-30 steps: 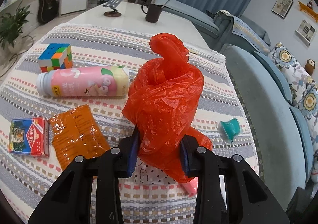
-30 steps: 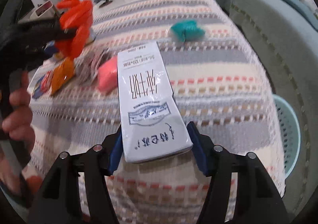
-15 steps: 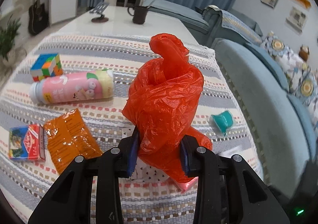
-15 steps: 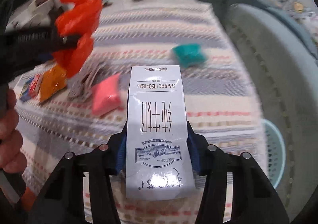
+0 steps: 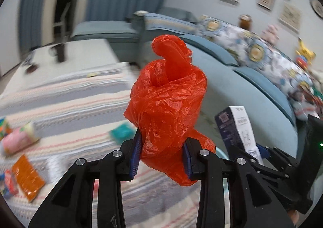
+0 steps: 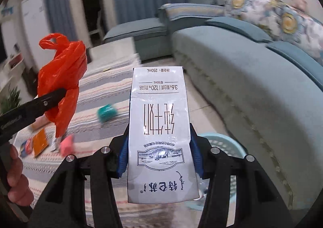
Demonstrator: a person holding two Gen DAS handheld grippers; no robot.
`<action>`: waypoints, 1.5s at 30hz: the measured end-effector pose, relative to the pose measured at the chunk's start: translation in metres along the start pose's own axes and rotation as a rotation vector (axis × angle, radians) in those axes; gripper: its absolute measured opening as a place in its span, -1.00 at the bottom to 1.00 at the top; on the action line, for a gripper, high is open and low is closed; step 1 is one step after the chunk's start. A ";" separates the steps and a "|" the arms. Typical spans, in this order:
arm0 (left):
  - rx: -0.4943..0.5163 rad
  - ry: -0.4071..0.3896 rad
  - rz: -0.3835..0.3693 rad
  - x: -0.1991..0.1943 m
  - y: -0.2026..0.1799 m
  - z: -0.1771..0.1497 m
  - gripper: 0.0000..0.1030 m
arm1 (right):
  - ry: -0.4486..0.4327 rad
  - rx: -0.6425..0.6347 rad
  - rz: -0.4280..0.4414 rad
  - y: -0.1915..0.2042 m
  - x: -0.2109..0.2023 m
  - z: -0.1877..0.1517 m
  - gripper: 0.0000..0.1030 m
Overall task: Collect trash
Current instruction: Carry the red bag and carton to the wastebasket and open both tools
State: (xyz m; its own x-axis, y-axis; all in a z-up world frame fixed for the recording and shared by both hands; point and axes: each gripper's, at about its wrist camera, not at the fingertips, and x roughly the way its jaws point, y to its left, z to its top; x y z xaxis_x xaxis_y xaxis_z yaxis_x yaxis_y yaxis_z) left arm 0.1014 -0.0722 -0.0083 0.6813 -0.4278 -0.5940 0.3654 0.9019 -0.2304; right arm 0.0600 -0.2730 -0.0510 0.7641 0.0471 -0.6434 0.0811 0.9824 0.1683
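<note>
My left fingers are clamped on a crumpled red bag, which bulges up and out past the tips and hangs a little below them. My right fingers are closed on a white carton, gripped by its sides with the printed face toward the camera and its far end sticking out well beyond the tips.

Beyond and left of my left fingers lies the striped desk. On it, just left of the tips, sits a teal wad; farther left are a pink bottle and an orange wrapper, all blurred. To the right of my left fingers the carton shows in my other grip.

From the right view, a pale blue basket sits on the floor under and just right of my right fingers, partly hidden by the carton, beside the blue sofa. Left of my right fingers a pink scrap lies on the desk below the bag.
</note>
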 end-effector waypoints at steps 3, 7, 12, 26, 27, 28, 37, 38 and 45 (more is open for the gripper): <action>0.059 0.032 -0.050 0.023 -0.036 0.000 -0.36 | 0.008 0.060 -0.043 -0.037 0.003 -0.004 -0.07; 0.134 0.105 -0.089 0.061 -0.068 -0.013 -0.36 | 0.058 0.140 -0.095 -0.078 0.020 -0.019 -0.07; 0.184 0.217 -0.072 0.115 -0.085 -0.040 -0.36 | 0.182 0.255 -0.129 -0.119 0.061 -0.050 -0.07; 0.235 0.396 -0.151 0.177 -0.088 -0.072 -0.07 | 0.340 0.348 -0.151 -0.140 0.124 -0.094 -0.04; 0.238 0.393 -0.154 0.176 -0.087 -0.072 0.00 | 0.338 0.350 -0.152 -0.139 0.124 -0.095 -0.04; 0.241 0.388 -0.152 0.174 -0.088 -0.073 0.03 | 0.339 0.350 -0.156 -0.139 0.123 -0.095 -0.03; 0.220 0.359 -0.154 0.151 -0.076 -0.067 0.13 | 0.335 0.362 -0.145 -0.143 0.112 -0.094 -0.03; 0.218 0.357 -0.153 0.148 -0.075 -0.067 0.13 | 0.333 0.362 -0.141 -0.141 0.110 -0.094 -0.03; 0.170 0.310 -0.124 0.107 -0.051 -0.059 0.13 | 0.285 0.317 -0.082 -0.113 0.085 -0.079 -0.03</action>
State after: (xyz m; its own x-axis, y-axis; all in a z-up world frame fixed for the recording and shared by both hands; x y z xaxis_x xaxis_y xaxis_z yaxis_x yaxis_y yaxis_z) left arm 0.1187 -0.1608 -0.1055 0.4105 -0.4718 -0.7804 0.5510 0.8102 -0.2000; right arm 0.0651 -0.3658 -0.1837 0.5433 0.0633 -0.8372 0.3608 0.8828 0.3009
